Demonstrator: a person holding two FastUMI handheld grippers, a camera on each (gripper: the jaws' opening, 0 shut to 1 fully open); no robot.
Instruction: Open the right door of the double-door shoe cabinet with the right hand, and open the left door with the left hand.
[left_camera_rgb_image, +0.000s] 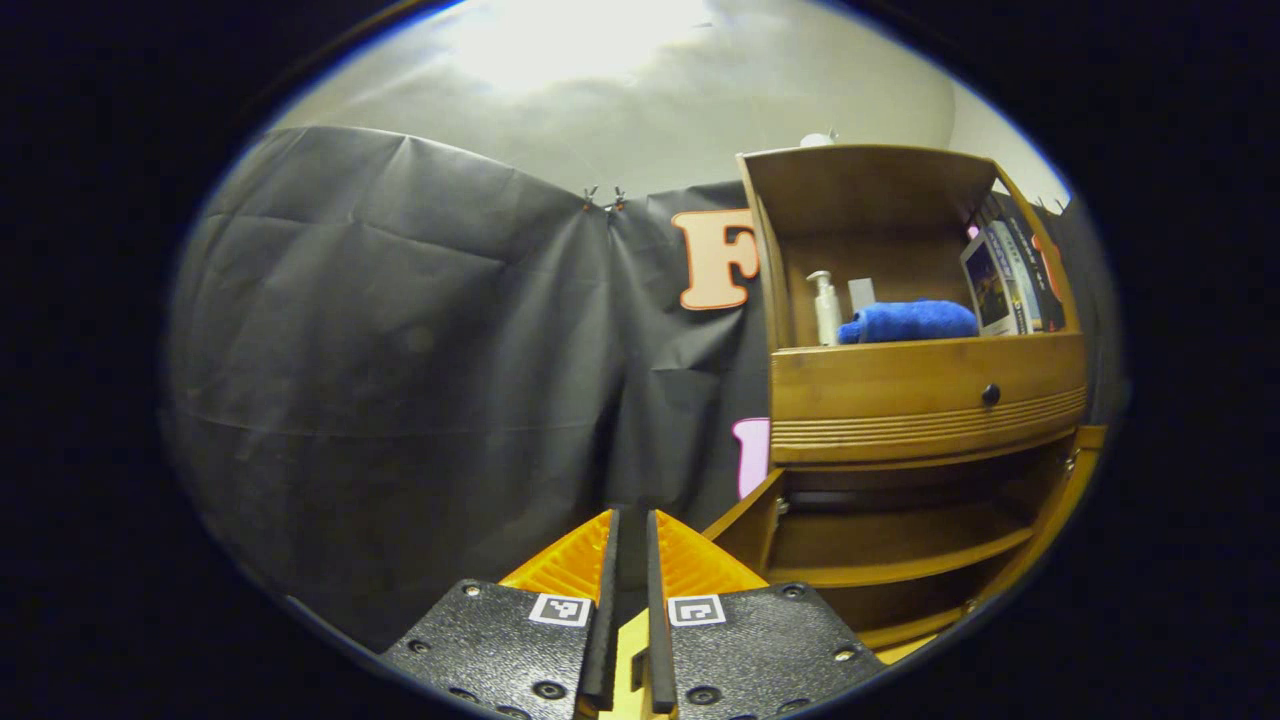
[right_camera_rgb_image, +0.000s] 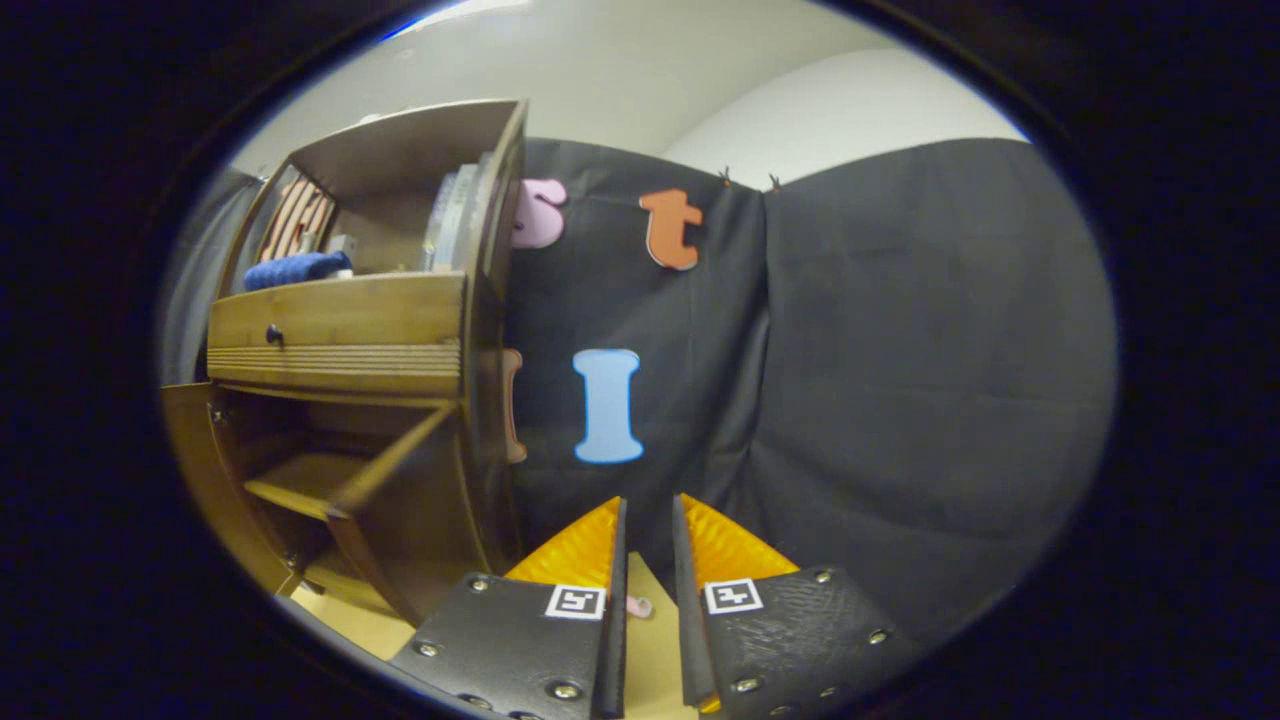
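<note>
Cabinet (left_camera_rgb_image: 925, 400) stands upright at right of the left gripper view, long axis vertical; both doors swung out (left door (left_camera_rgb_image: 745, 520), right door (right_camera_rgb_image: 400, 500)). Left gripper (left_camera_rgb_image: 631, 560) narrow gap, holding nothing. Right gripper (right_camera_rgb_image: 648, 560) slightly wider, also holding nothing, beside the cabinet.

No legible writing on books (left_camera_rgb_image: 1005, 280) or bottle (left_camera_rgb_image: 826, 308)

Booth was dim, lit from above: ceiling (left_camera_rgb_image: 560, 50) blew out to white glare in left gripper view. Cabinet (left_camera_rgb_image: 920, 400) lower shelves sat in deep shadow. Strong fisheye bending at edges, cabinet (right_camera_rgb_image: 340, 340) sides curved. Focus fairly sharp, slight softness toward rims.
</note>
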